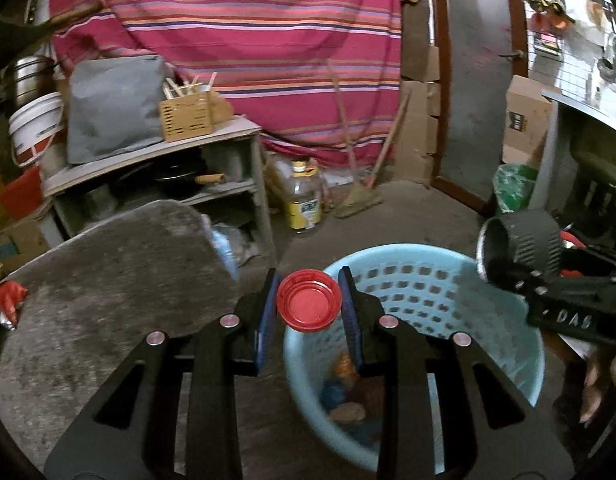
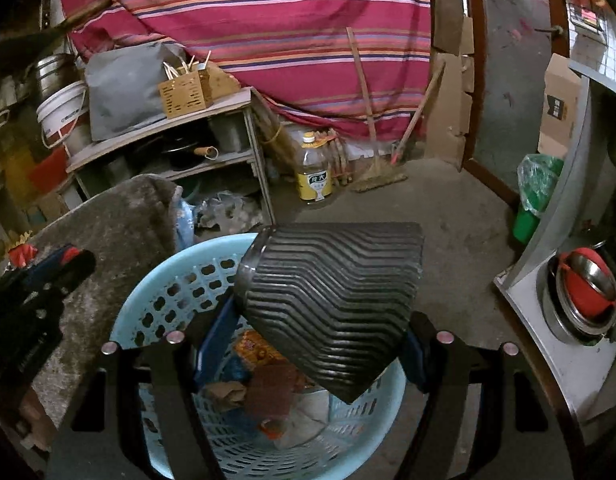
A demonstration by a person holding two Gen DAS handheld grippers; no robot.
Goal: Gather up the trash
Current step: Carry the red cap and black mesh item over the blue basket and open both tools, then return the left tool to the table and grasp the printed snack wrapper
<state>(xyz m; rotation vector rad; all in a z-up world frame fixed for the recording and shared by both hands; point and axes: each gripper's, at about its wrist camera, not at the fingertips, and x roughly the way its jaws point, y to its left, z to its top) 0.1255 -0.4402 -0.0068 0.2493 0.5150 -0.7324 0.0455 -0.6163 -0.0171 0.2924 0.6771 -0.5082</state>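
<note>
Ribbed black cup (image 2: 332, 304), tilted, over blue basket (image 2: 148, 280).

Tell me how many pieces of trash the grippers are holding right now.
2. A red lid sits in the left gripper at the basket rim; a black ribbed cup sits in the right gripper above it.

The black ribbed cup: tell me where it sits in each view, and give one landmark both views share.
Left wrist: black ribbed cup at the right edge, held by the right gripper above the basket's right rim.
Right wrist: it fills the centre, clamped on its side over the basket.
Shared landmark: light blue basket.
</note>
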